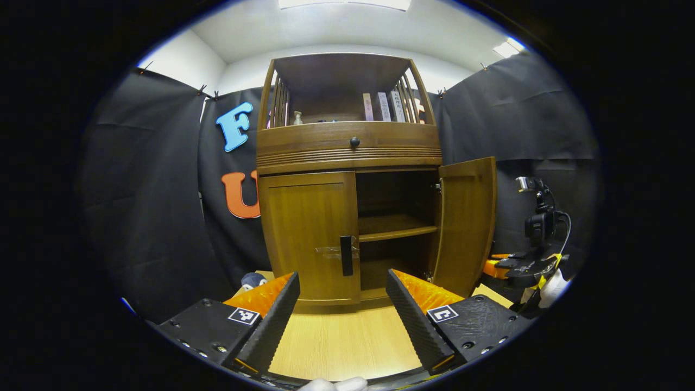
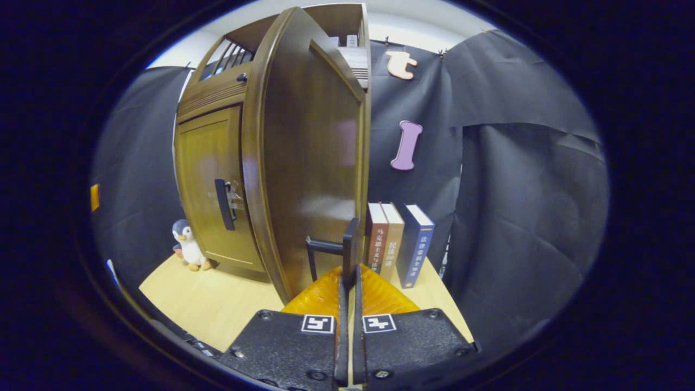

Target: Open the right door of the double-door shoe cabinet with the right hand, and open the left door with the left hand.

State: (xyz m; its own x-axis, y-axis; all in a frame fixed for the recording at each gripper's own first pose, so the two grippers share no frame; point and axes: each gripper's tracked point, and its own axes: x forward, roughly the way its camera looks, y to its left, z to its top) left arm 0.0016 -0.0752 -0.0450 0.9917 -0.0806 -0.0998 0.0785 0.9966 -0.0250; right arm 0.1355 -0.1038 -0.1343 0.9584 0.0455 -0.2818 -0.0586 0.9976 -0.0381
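Right tongs [image 2: 347, 282] on open right door's handle [image 2: 350, 247]; left door [image 1: 309, 239] closed.

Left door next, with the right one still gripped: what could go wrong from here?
1. The left gripper is open and well short of the left door's handle; that bar is slim and may slip the fingers.
2. The right gripper is shut on the right door's handle; swinging wider could knock the books just behind the door.
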